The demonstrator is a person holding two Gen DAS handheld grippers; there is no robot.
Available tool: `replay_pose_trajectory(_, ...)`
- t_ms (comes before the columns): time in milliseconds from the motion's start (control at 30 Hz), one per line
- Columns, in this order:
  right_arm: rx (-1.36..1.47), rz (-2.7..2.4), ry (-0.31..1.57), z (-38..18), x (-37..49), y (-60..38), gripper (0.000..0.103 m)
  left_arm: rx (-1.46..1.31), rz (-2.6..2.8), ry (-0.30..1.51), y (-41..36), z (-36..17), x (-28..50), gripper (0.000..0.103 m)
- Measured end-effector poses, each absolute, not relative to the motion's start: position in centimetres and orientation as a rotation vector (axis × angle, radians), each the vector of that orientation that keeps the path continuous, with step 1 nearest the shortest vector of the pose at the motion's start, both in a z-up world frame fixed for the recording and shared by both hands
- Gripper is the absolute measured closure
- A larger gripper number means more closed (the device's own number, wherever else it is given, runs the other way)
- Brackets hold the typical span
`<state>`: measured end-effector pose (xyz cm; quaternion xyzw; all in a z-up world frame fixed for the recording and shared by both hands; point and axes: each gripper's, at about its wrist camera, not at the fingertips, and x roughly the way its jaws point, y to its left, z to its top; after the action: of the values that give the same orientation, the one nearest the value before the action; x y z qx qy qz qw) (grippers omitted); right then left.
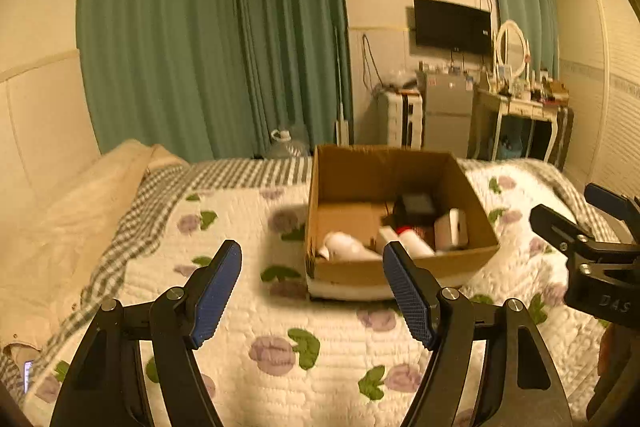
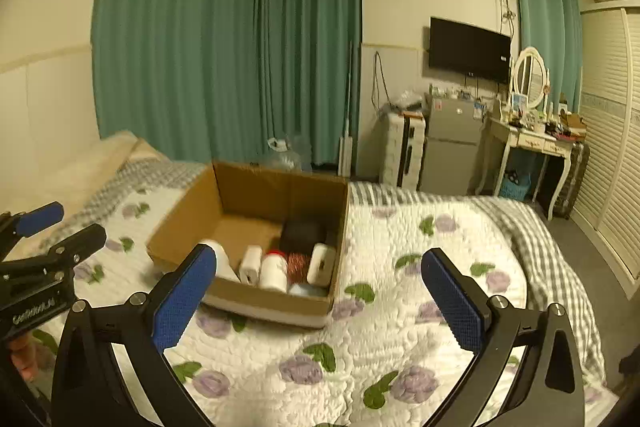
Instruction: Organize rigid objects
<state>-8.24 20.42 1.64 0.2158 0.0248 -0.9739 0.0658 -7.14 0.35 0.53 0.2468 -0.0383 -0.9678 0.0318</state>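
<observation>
You are holding both grippers above the bed (image 2: 400,327), and neither one is carrying anything. The left gripper (image 1: 312,291) is hanging with its jaws spread wide and only the flowered quilt (image 1: 280,347) showing between them. The right gripper (image 2: 320,291) is doing the same, jaws wide apart, looking past them at the cardboard box (image 2: 256,187) sitting on the quilt just ahead.

The things you are sorting are lying inside that box, bunched toward its near right corner. From the right wrist view you are looking at a white bottle (image 2: 273,273) with a red top, a smaller white container (image 2: 251,264) to its left, a white block (image 2: 321,263) leaning against the right wall, a coil of reddish wire (image 2: 298,264) between bottle and block, and a black object (image 2: 302,233) behind them. A further white item (image 1: 344,245) is lying on its side at the near left of the box floor in the left wrist view. The back left part of the box floor is showing bare cardboard.

Judging by this, the gathering part seems close to finished or already finished: no loose item is showing anywhere on the quilt in either view, and both sets of jaws are free. What may be left is tidying inside the box, since the items are lying jumbled and touching rather than lined up. Parts of the bed lie outside both views, so you cannot rule out a stray piece there.
</observation>
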Motion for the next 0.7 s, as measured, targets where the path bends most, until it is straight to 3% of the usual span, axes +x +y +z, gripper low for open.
replay_pose_trajectory(700,0.693,-2.948,0.107,0.7,-8.2,20.1,0.000,0.774,-3.004,-0.088,0.0,0.7,-6.7,0.027)
